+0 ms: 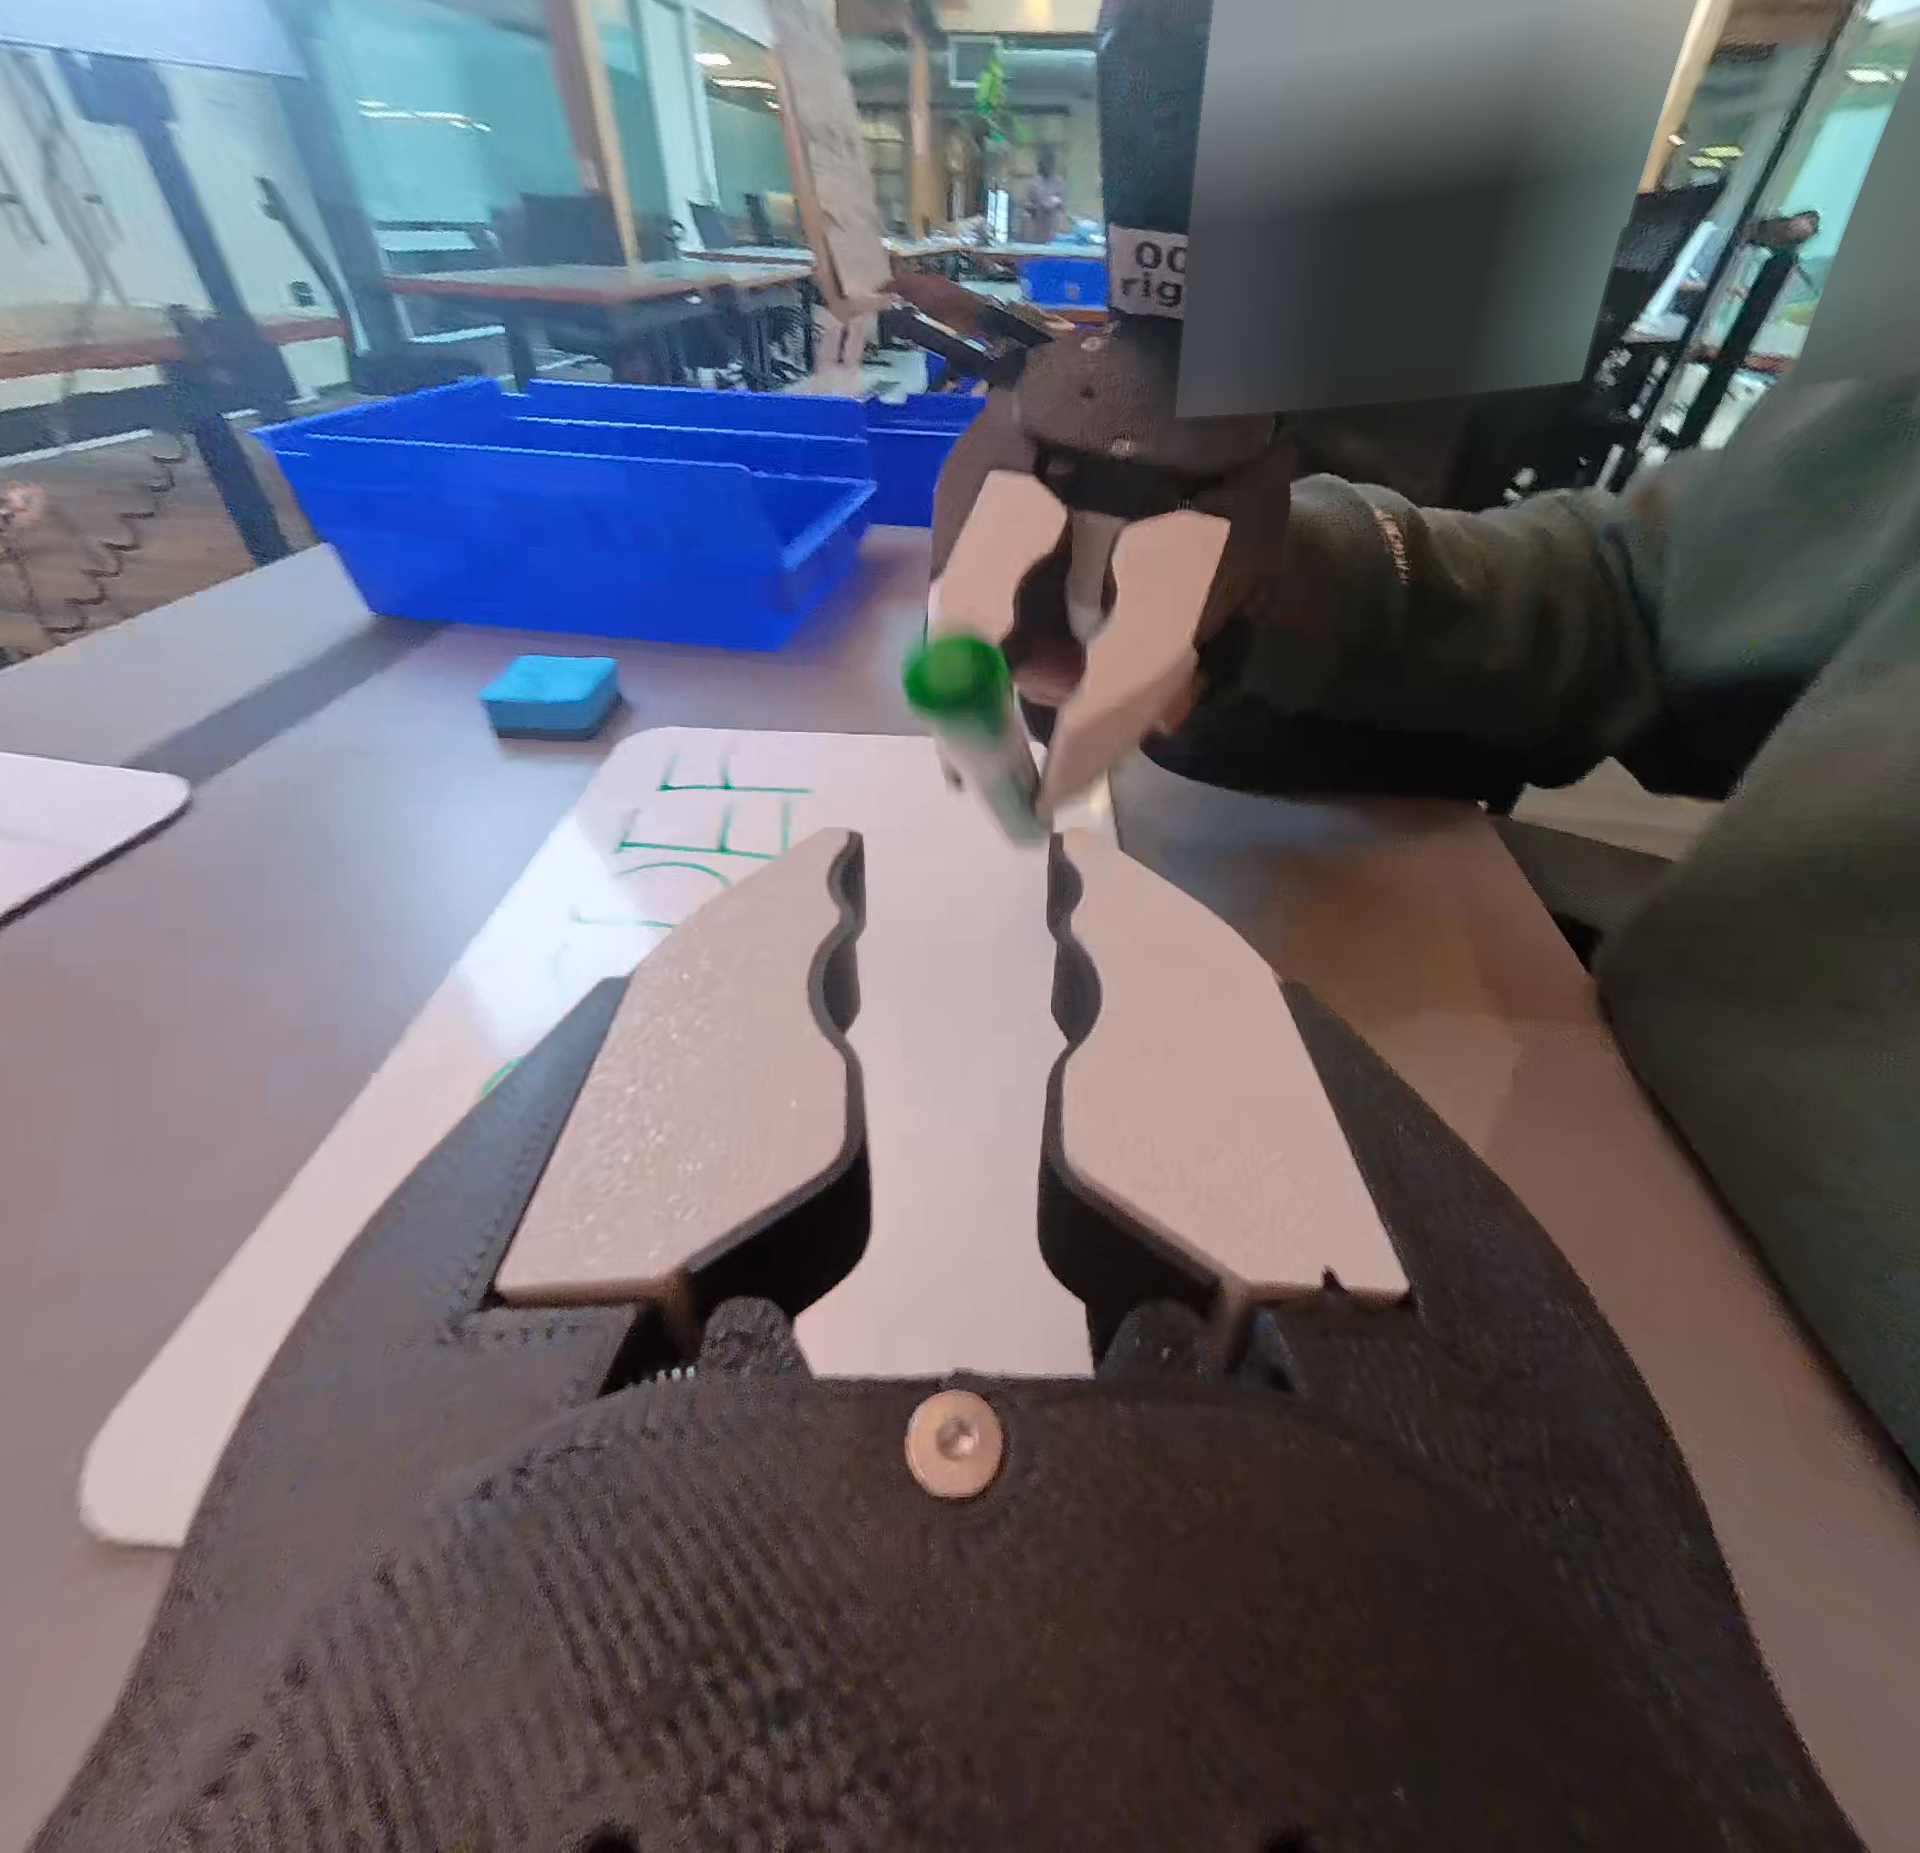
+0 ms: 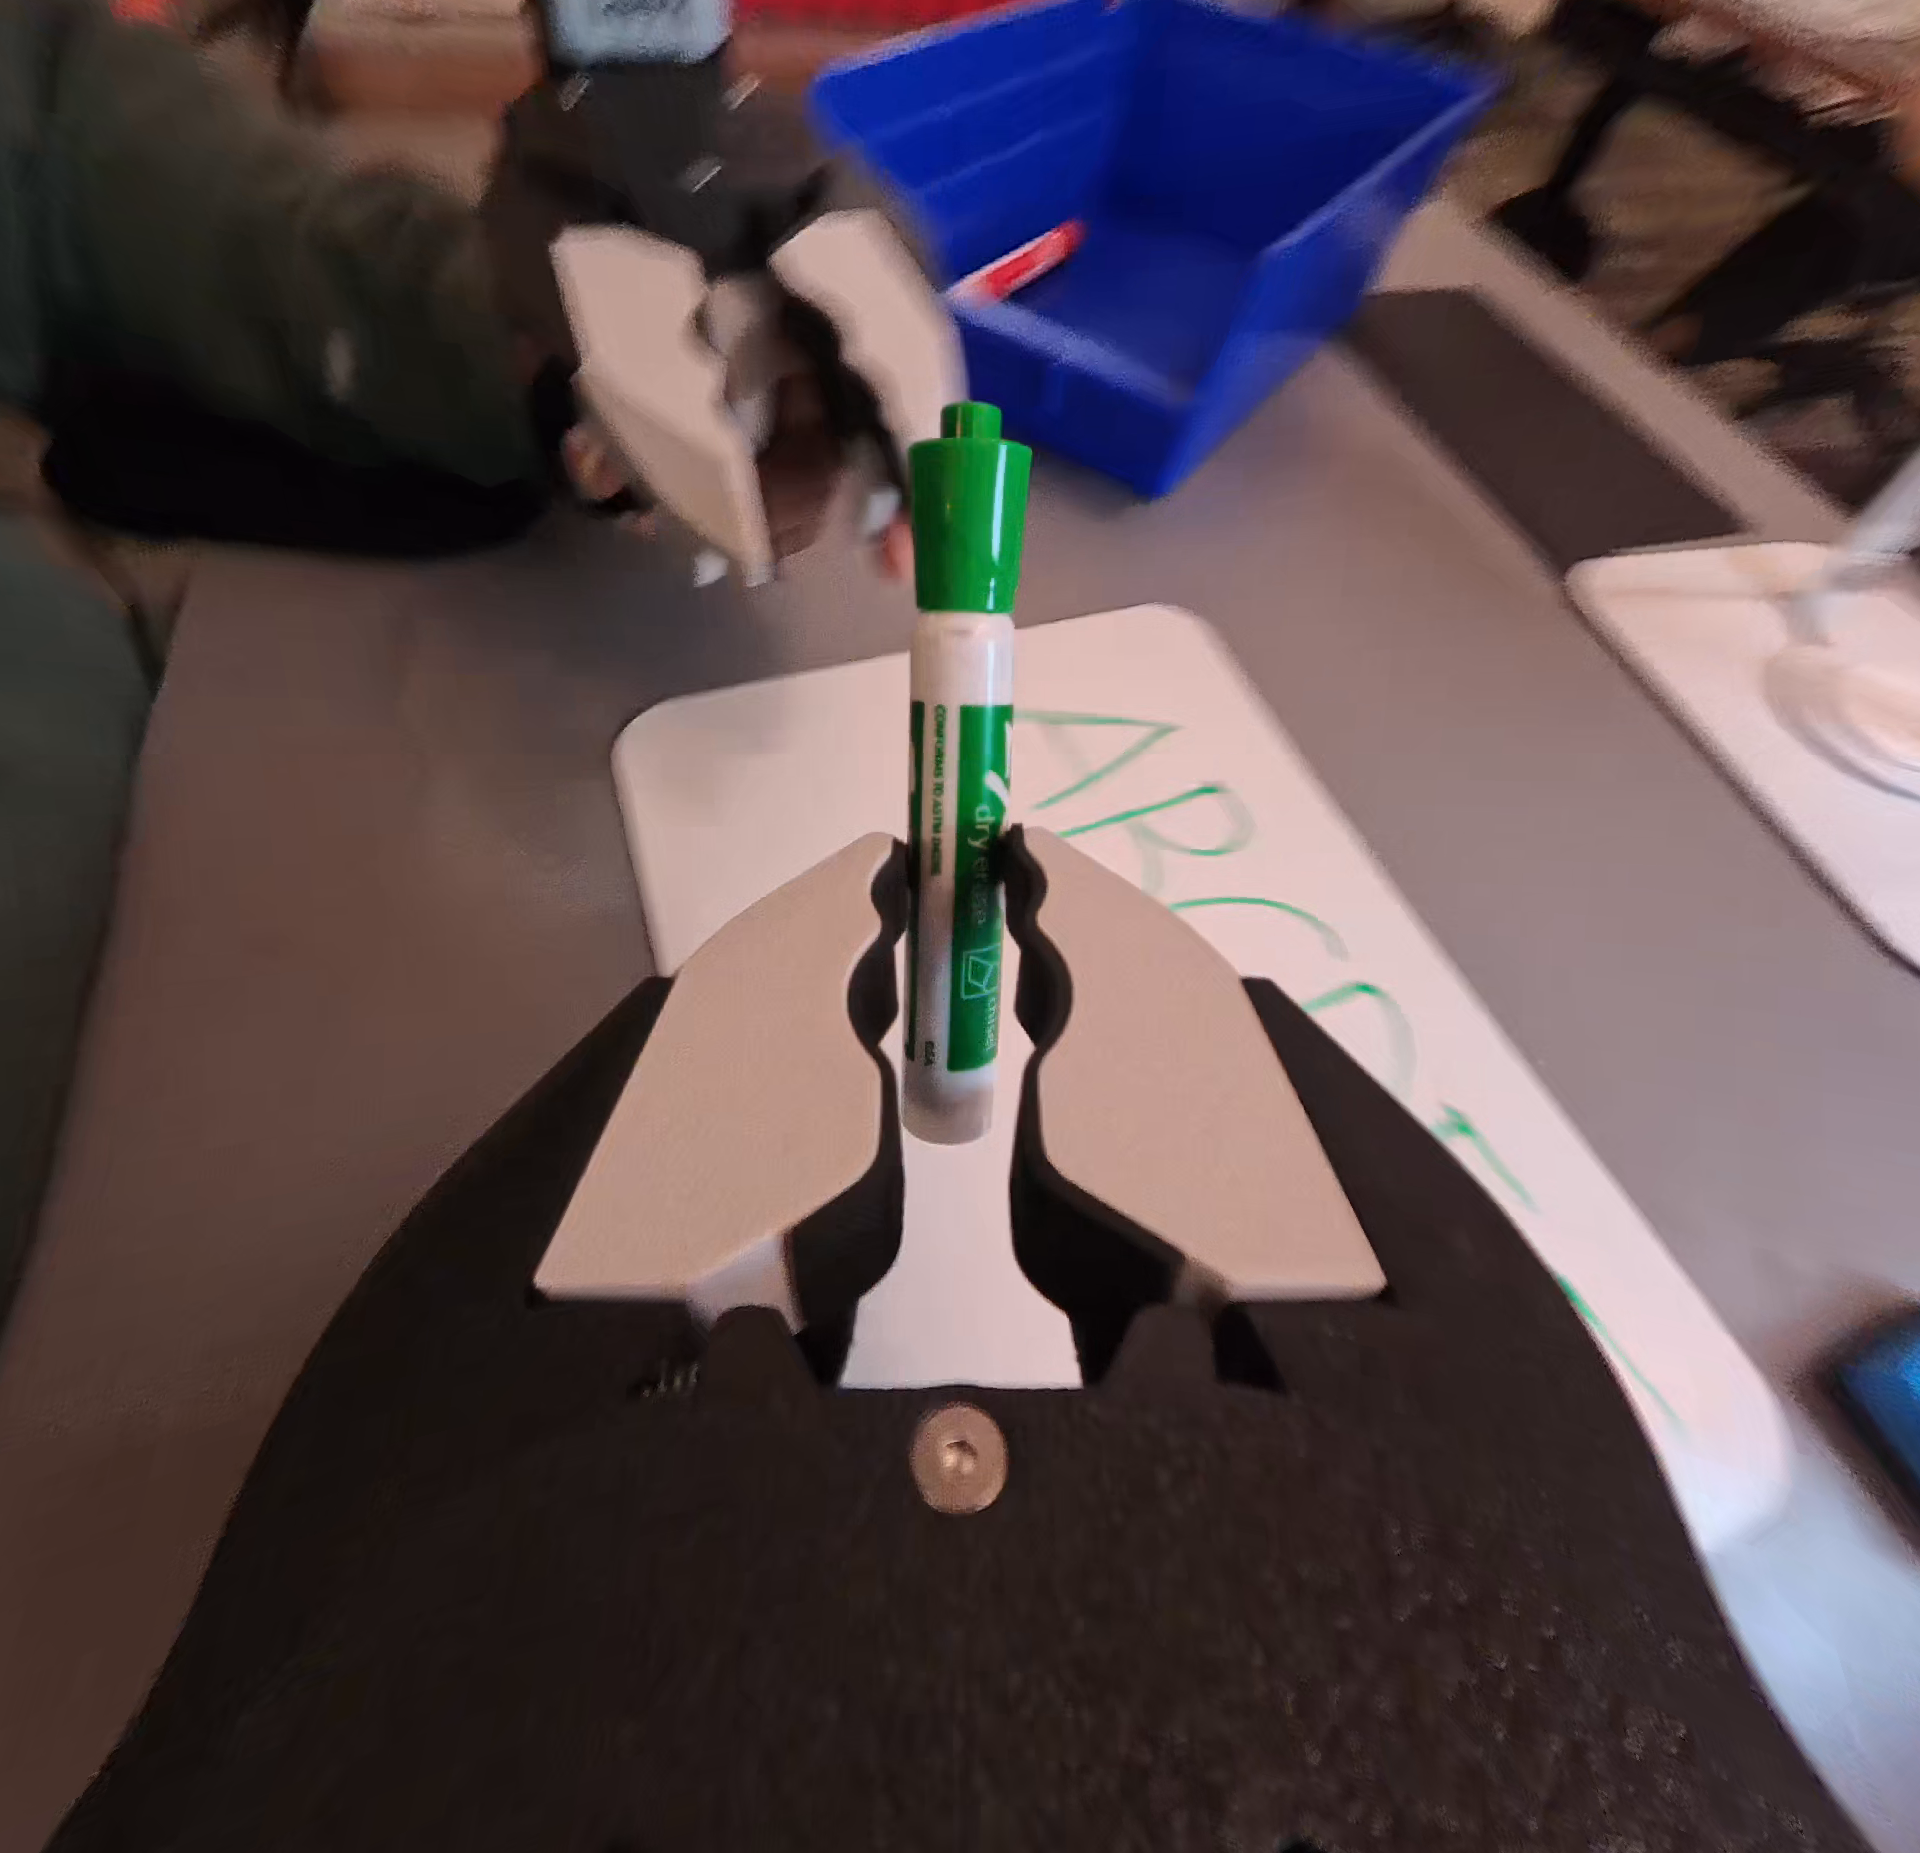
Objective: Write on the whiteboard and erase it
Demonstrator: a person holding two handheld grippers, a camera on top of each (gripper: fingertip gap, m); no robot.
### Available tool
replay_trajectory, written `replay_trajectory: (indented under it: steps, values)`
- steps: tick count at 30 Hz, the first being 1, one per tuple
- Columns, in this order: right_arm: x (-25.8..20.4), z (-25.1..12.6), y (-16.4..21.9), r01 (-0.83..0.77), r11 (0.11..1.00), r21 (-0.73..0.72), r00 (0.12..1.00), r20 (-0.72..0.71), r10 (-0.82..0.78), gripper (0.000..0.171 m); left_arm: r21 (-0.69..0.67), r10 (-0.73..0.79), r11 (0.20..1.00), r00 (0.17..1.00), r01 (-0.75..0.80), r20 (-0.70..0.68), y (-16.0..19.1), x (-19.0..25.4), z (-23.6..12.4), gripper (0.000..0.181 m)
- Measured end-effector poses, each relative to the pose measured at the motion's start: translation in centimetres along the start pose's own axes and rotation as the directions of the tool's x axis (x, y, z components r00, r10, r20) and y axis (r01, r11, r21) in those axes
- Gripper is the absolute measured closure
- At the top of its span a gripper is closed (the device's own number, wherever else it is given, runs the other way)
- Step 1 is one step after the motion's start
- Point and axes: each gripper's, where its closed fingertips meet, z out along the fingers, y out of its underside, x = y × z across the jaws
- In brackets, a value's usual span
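A white whiteboard [image 1: 416, 1128] with green letters lies flat on the grey table. My left gripper [image 1: 956, 853] hovers low over its near end, open and empty. My right gripper [image 2: 961, 853] is shut on a green dry-erase marker [image 2: 961, 743], gripped near its tail. Its green cap [image 2: 971, 525] is on and points forward over the whiteboard [image 2: 790, 743]. In the left wrist view the right gripper [image 1: 1023, 806] holds the marker [image 1: 971, 712] just beyond my left fingertips. The left gripper [image 2: 821, 525] shows open, blurred, in the right wrist view. A blue eraser [image 1: 551, 697] lies beyond the board's far left corner.
Blue bins [image 1: 582, 525] stand behind the eraser; one bin [image 2: 1195, 193] holds a red marker [image 2: 1023, 265]. A second white board [image 1: 73, 816] lies to the left, also seen in the right wrist view [image 2: 1714, 681]. A person's dark green sleeve [image 1: 1455, 640] reaches in from the right.
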Motion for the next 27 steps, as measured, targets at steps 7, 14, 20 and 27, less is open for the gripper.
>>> replay_trajectory:
  steps: [7,14,20,27]
  values:
    - [18.9,-18.7,0.1,-0.217,0.928,0.304,0.691,-0.623,0.366,0.153,-0.056,0.095,0.994,0.993,-0.092,0.063,0.7,-0.8,-0.3,0.168]
    - [28.7,-24.2,15.7,-0.683,0.722,0.106,0.377,-0.797,0.473,0.153,-0.139,0.148,0.98,0.988,-0.141,0.048,2.3,-0.1,0.4,0.179]
    - [31.5,-26.7,20.3,-0.725,0.684,0.081,0.2,-0.926,0.321,0.145,-0.155,0.146,0.978,0.988,-0.137,0.047,2.8,-0.2,0.5,0.18]
    - [30.2,-26.3,10.5,-0.448,0.876,0.179,0.262,-0.911,0.32,0.134,-0.159,0.13,0.98,0.99,-0.121,0.045,3.1,-0.5,0.6,0.181]
